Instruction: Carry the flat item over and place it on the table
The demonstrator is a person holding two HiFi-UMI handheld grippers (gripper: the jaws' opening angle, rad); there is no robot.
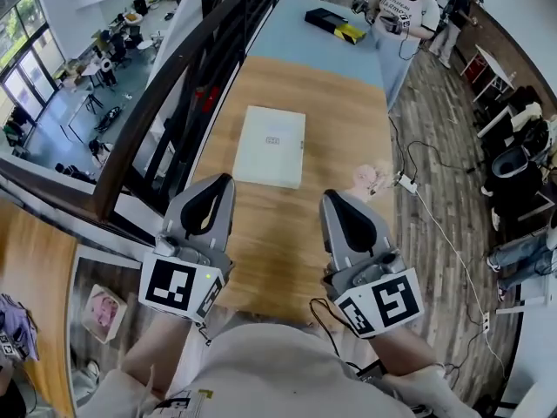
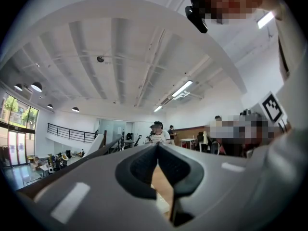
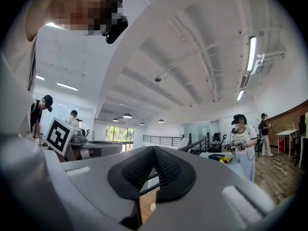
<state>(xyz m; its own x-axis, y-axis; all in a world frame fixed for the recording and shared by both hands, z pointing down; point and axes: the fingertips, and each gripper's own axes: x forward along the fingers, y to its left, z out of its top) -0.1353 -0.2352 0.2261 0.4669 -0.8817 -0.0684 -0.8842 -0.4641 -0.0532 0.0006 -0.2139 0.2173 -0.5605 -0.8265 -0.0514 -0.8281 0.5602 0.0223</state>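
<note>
Left gripper (image 1: 223, 181): jaws pressed together, tips meeting, nothing between them. Its own view shows only a sliver of wood through the gap below the pads (image 2: 144, 163).

Right gripper (image 1: 332, 196): jaws likewise together and empty. Its own view shows the closed pads (image 3: 166, 166) with wood beneath.

Both grippers are held low over the near end of the table (image 1: 339, 120), side by side and apart from each other, tips pointing away from the person holding them. Marker cubes face the head camera.

Flat item (image 1: 271, 146): white, rectangular, lying flat on the wooden table beyond the gripper tips, a little nearer the left one. Neither gripper touches it. It lies toward the table's left edge, long side running away from the camera.

Pink thing (image 1: 372, 178): small, near the table's right edge, just ahead of the right gripper; too small to identify.

Railing (image 1: 165, 85): dark, running along the table's left side, with a lower floor visible past it.

Blue table (image 1: 296, 50): butts against the wooden table's far end. A black-and-yellow box (image 1: 335, 24) lies on it.

Person (image 1: 409, 7): standing at the blue table's far right corner.
</note>
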